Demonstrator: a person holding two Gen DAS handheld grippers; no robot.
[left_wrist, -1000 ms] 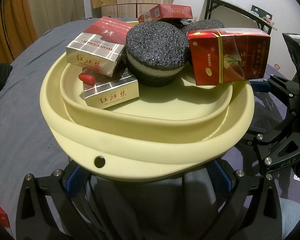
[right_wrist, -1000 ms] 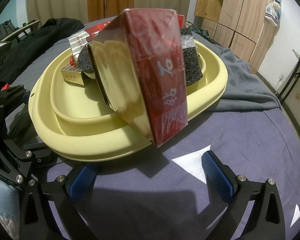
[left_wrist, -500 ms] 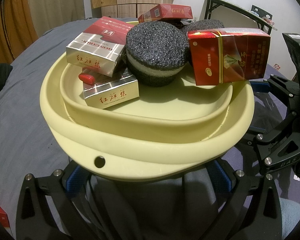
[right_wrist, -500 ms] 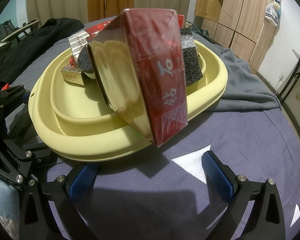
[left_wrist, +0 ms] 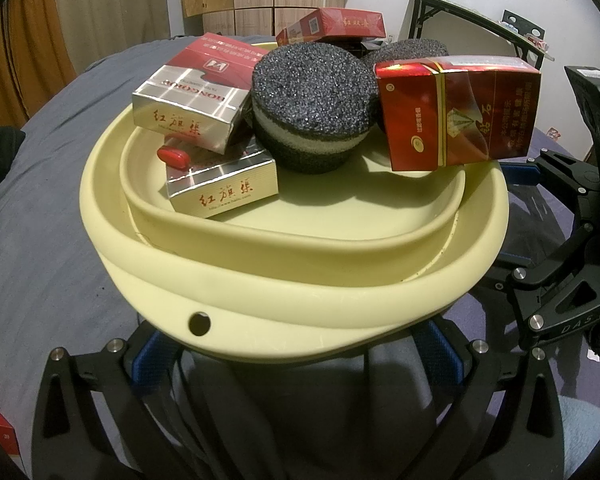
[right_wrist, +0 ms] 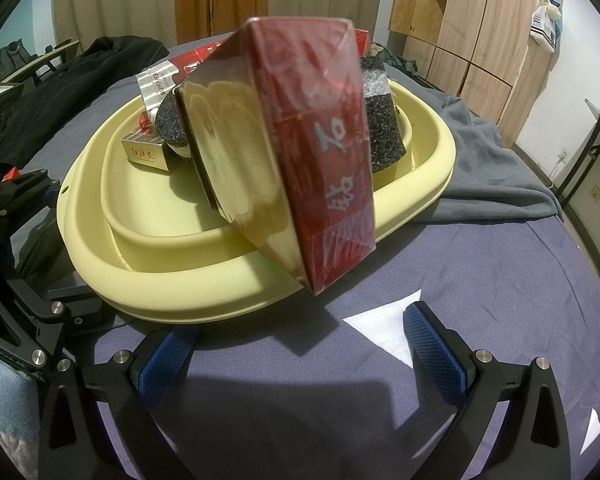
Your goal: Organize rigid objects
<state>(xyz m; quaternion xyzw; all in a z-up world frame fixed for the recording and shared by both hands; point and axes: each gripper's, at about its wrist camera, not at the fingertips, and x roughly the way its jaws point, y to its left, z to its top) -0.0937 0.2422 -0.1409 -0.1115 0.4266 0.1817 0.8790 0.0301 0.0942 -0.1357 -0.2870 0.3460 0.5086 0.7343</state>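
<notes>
Left gripper (left_wrist: 296, 354): jaws spread wide, blue pads under the basin (left_wrist: 300, 280) rim, gripping nothing. Right gripper (right_wrist: 300, 350): jaws wide apart over the blanket (right_wrist: 480, 280), empty. Red pack (right_wrist: 300, 160) leans on the basin's near rim. Inside the basin: silver packs (left_wrist: 224, 188), red capsule (left_wrist: 174, 157), black sponges (left_wrist: 312, 100). Another red pack (left_wrist: 336, 26) lies at the far rim.

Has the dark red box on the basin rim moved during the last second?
No. The dark red box keeps its place on the yellow basin rim, beside the black sponge.
</notes>
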